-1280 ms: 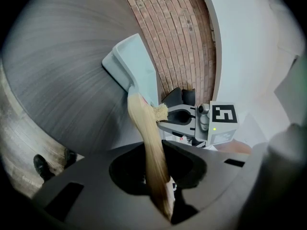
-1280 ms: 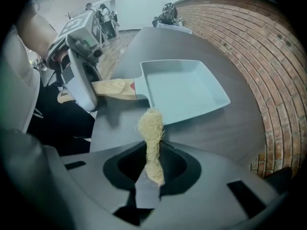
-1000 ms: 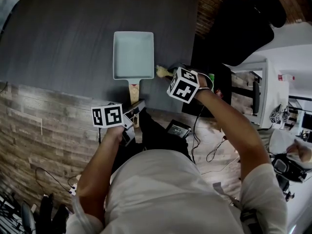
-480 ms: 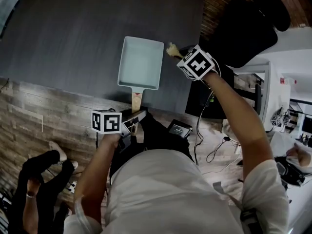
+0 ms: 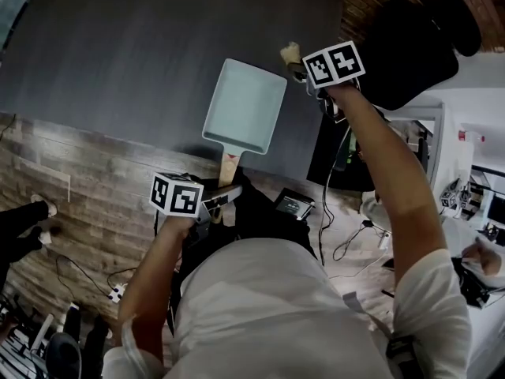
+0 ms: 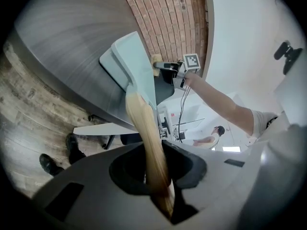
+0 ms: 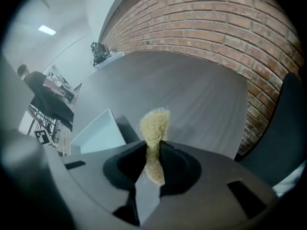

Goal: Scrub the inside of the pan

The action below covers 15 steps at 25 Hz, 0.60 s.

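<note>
Pan handle (image 5: pixel 229 166), wooden and nearest me, is pinched in my left gripper (image 5: pixel 219 202), jaws nearly closed on it. Beyond, the pale blue pan (image 5: pixel 246 101) lies over the dark table (image 5: pixel 118 54), swung askew and further right than a second ago. Farthest out, my right gripper (image 5: pixel 298 68) clamps the straw-coloured scrubber (image 5: pixel 290 52), which has gone from the pan's near right corner to just off its far one.

Dark grey table (image 5: pixel 118 54) carries a pale blue pan (image 5: pixel 245 105).
</note>
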Motion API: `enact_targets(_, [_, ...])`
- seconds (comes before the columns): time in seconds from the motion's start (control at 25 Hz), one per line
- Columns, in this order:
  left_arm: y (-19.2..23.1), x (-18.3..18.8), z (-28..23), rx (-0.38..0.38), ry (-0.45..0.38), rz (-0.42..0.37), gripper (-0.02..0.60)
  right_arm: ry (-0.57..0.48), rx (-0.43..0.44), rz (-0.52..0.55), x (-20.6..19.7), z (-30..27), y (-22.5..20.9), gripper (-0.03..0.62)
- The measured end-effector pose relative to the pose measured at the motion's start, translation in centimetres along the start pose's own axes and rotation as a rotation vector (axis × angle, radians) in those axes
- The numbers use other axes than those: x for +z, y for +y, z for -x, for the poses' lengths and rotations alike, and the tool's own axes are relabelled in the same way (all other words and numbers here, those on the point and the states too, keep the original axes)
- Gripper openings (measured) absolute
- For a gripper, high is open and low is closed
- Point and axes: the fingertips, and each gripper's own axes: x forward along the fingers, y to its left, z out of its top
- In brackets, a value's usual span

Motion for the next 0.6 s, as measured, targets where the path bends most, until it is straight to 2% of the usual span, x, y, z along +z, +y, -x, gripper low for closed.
enact_targets(0.12, [0.0,-0.4,0.0,-0.007,0.03,-0.012,0.078,0.009,0.025,-0.044,-0.1,-0.8,0.2,0.081])
enact_targets(0.4, [0.0,-1.0,0.3,-0.021,0.09,-0.035,0.08,0.078,0.061,-0.037,-1.4,-2.6,1.5,0.081])
enact_targets(0.6, [0.0,-1.0,0.3,-0.015,0.135,-0.063,0.082,0.077,0.125,-0.108,-1.0,-3.1,2.2,0.081])
